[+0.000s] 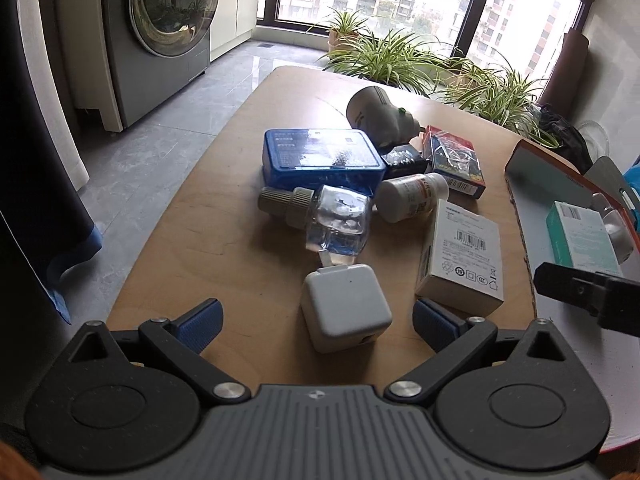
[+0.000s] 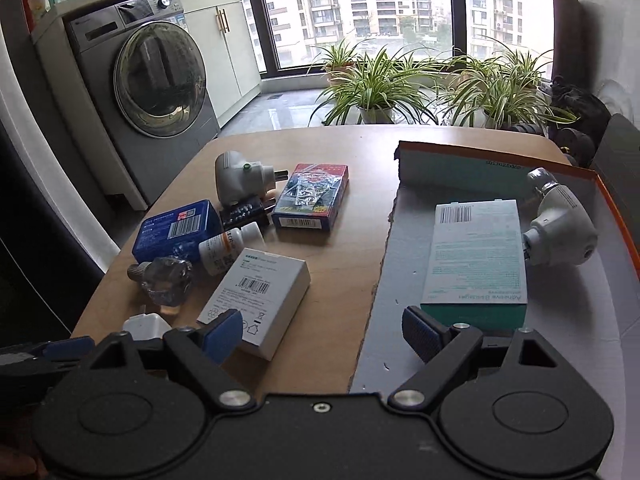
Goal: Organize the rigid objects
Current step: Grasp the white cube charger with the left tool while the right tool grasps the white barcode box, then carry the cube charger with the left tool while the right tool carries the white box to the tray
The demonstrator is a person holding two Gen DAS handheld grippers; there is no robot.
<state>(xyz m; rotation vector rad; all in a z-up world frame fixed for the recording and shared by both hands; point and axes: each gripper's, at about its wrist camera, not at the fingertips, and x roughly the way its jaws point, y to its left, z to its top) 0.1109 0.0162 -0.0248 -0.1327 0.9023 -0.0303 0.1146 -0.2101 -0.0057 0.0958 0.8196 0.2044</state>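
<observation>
Nearest, the left gripper point(image 1: 316, 316) is spread wide with nothing in it, and the white charger point(image 1: 345, 307) lies on the table just ahead, between its blue pads. My guess is the charger is next: the jaws need to come down around it and close. The right gripper point(image 2: 322, 330) also gapes empty, hanging over the near edge of the tray point(image 2: 404, 320) at its two o'clock, where a teal box point(image 2: 476, 256) and a white plug-in point(image 2: 560, 232) already lie.

Beyond the charger at twelve o'clock sits the clutter on the wooden table point(image 1: 224, 240): clear bottle point(image 1: 336, 222), white carton point(image 1: 464, 256), pill bottle point(image 1: 412, 196), blue box point(image 1: 320, 158). Farther off, at ten o'clock, is a washing machine point(image 1: 160, 40); potted plants point(image 1: 392, 60) line the window.
</observation>
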